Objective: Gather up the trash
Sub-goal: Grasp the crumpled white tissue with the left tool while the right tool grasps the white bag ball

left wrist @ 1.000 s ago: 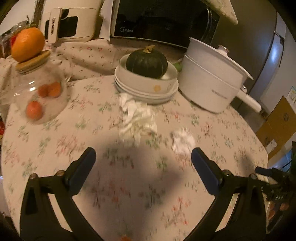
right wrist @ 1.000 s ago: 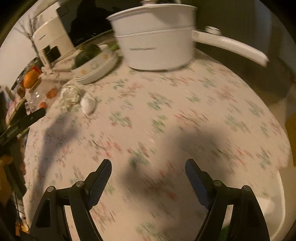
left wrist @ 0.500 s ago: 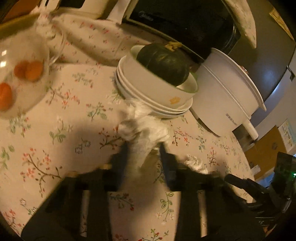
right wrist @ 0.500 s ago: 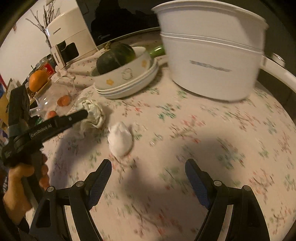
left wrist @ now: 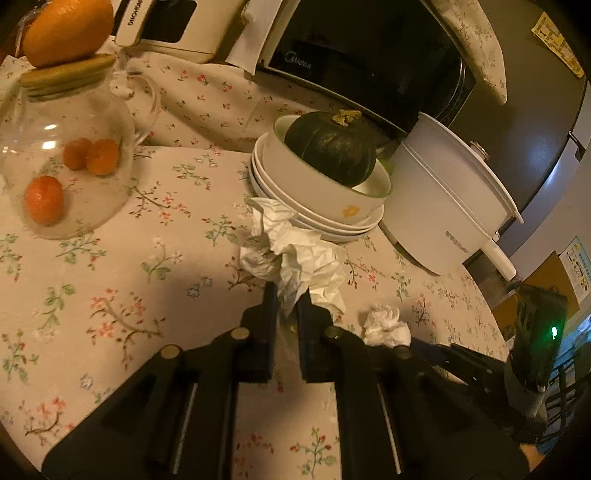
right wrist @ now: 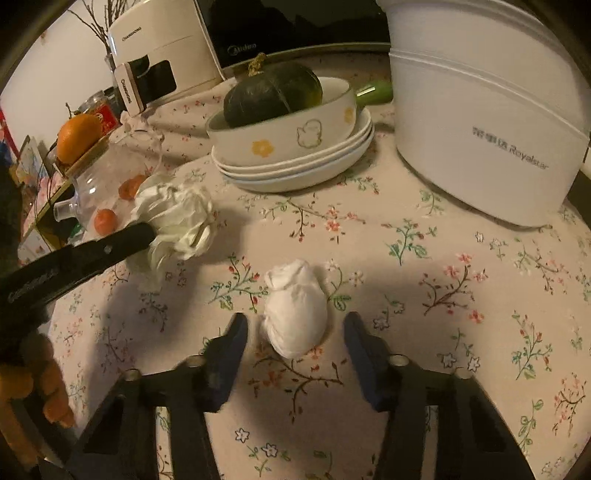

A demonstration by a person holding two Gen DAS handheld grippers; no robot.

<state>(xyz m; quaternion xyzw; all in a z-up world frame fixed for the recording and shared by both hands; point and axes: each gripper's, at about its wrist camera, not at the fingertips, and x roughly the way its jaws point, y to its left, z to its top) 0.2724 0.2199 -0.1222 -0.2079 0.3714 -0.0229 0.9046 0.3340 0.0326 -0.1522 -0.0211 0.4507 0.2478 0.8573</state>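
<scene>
The left gripper (left wrist: 286, 295) is pinching the near edge of the large crumpled white paper napkin (left wrist: 295, 254), its two black fingers drawn close together with a fold of paper caught between them, while the rest of the napkin is spreading out on the floral tablecloth (left wrist: 110, 288) just in front of the stack of white plates (left wrist: 314, 225). From the right wrist camera that same napkin (right wrist: 177, 221) is showing side-on, with one black finger lying against it, though whether the paper is lifting off the cloth there is hard to tell. The right gripper (right wrist: 293, 332) is standing with its jaws spread wide, one blue-padded finger on each side of the small tight white tissue ball (right wrist: 295, 314), neither finger touching it; the ball is resting on the cloth. The left camera is catching that ball (left wrist: 386, 325) only as a small lump to the right of its own fingers. A dark green round squash (left wrist: 332, 147) is sitting in the white bowl with yellow flower print (right wrist: 288, 136) atop the plates. The white electric pot (left wrist: 443, 199) is standing just beside the plates, and only the right view is showing its lettering clearly. The clear glass jar with a wooden lid (left wrist: 62, 158) is holding small oranges, with a bigger orange (left wrist: 66, 29) sitting on top.
</scene>
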